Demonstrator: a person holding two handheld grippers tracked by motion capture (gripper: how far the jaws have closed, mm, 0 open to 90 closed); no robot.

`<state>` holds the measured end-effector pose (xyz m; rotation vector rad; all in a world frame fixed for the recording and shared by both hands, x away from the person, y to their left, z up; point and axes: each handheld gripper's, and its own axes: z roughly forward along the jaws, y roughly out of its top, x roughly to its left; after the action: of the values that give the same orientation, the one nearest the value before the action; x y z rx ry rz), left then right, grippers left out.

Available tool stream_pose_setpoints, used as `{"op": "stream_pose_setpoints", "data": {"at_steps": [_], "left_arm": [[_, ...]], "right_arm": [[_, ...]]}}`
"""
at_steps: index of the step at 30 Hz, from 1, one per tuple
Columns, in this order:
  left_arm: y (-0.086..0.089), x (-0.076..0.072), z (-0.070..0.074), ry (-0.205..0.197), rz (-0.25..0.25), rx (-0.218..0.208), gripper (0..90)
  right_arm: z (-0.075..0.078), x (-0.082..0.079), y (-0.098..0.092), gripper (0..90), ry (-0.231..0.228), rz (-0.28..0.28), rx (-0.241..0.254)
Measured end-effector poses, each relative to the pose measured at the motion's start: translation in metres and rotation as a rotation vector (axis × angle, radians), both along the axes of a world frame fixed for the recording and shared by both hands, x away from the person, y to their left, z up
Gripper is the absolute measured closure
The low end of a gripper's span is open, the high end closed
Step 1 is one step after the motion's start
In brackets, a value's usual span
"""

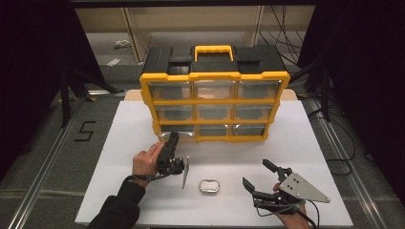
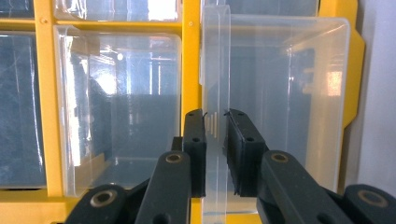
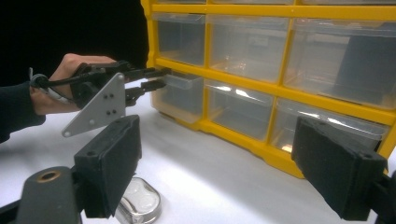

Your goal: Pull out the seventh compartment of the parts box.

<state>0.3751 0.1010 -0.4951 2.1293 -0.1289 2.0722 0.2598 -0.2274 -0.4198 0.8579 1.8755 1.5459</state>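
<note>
**Bottom-left drawer gripped, only partly out**

The yellow-and-black drawer cabinet (image 1: 215, 100) stands at the far middle of the white table (image 1: 119, 143), its nine clear drawers facing the person. In the judgement these pictures allow, the work in hand is opening the bottom-left drawer (image 3: 180, 93), and it is at an early stage: seen from the right gripper view, that drawer juts a little way out of its yellow frame, while its neighbours sit flush.

The left gripper (image 1: 171, 143) reaches in from the person's left hand (image 1: 145, 161) to the cabinet's lower left corner. In the left gripper view its two black jaws are pressed onto the clear pull tab (image 2: 215, 126) of the drawer front, one pad on each side of the thin plastic lip, so the claw is pinching the handle. The grip looks made; what seems left is the rest of the pull.

The right gripper (image 1: 260, 177) rests near the table's front right edge, well apart from the cabinet, its jaws spread wide with nothing between them.

Between the two grippers, near the front edge, lies a small metal tin (image 1: 209, 186). Just to its left lies a thin metal rod-like piece (image 1: 185, 174); what it is cannot be told. Both are untouched, and whether either belongs in the drawer cannot be said.
</note>
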Motion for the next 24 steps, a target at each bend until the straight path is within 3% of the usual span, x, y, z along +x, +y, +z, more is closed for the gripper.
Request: {"op": "stream_pose_setpoints", "data": {"at_steps": [12, 24], "left_arm": [[0.002, -0.012, 0.002, 0.003, -0.020, 0.015, 78.6], [0.004, -0.022, 0.002, 0.019, -0.035, 0.004, 78.6]], "right_arm": [[0.000, 0.000, 0.000, 17.2, 0.000, 0.000, 0.000], [0.000, 0.000, 0.000, 17.2, 0.003, 0.001, -0.005]]}}
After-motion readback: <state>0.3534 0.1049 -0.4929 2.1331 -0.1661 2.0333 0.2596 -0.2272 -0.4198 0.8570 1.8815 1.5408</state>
